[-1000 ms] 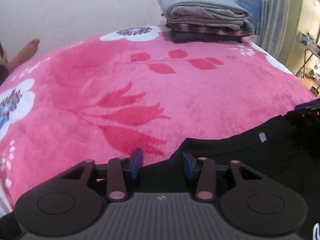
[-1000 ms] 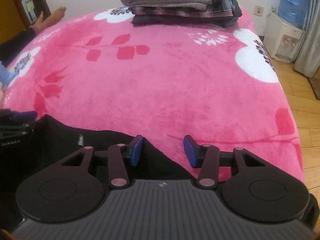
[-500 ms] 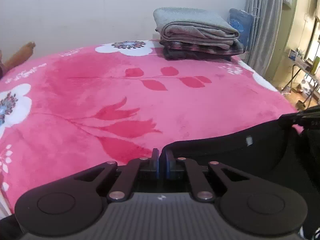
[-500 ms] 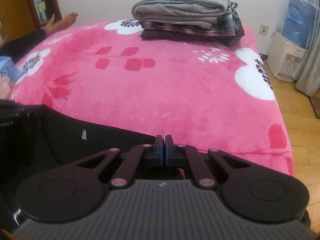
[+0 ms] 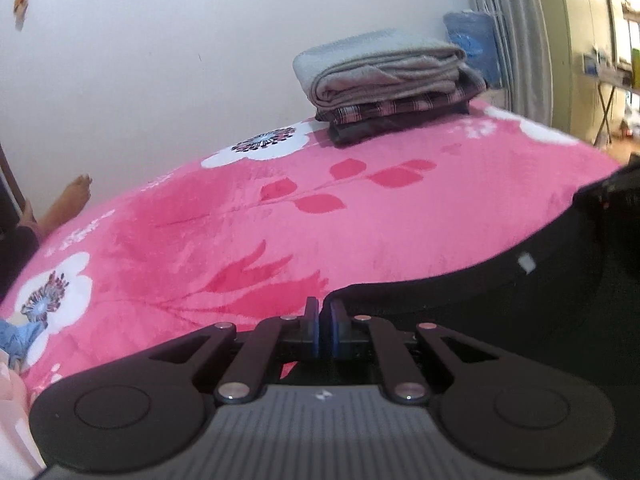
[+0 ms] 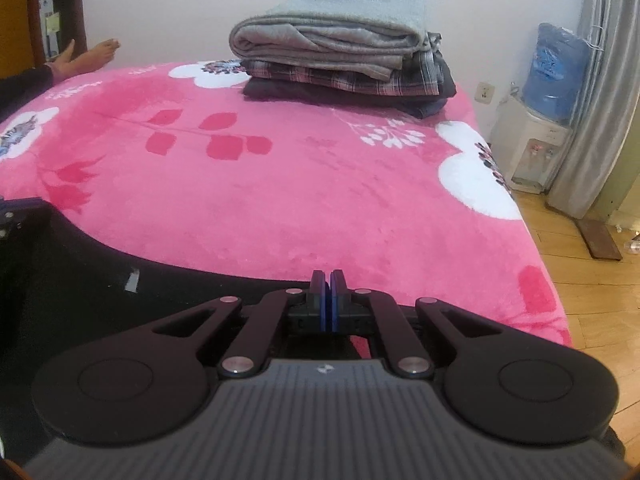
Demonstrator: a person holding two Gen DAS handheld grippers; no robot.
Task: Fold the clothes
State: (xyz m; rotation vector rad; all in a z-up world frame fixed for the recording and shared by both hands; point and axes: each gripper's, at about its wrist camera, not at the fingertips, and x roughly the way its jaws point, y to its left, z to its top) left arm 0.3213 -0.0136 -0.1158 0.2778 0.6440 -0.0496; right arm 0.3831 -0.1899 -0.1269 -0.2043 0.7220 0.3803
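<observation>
A black garment (image 5: pixel 480 312) lies at the near edge of the pink flowered blanket (image 5: pixel 280 232), a small white tag (image 5: pixel 526 262) showing on its inside. My left gripper (image 5: pixel 324 308) is shut on the garment's left end, its blue pads pinched together at the cloth edge. My right gripper (image 6: pixel 329 280) is shut on the right end of the same black garment (image 6: pixel 80 280), whose top edge runs taut between the two. The tag (image 6: pixel 131 280) also shows in the right wrist view. The cloth under the gripper bodies is hidden.
A stack of folded clothes (image 6: pixel 340 52) sits at the far end of the bed. A person's foot (image 6: pixel 96 54) rests at the far left corner. To the right are a water dispenser (image 6: pixel 536 148), a grey curtain (image 6: pixel 600 80) and wooden floor (image 6: pixel 592 280).
Both grippers went from open astride the garment's edge to shut on it. Both views have tipped upward since, and the left one has rolled.
</observation>
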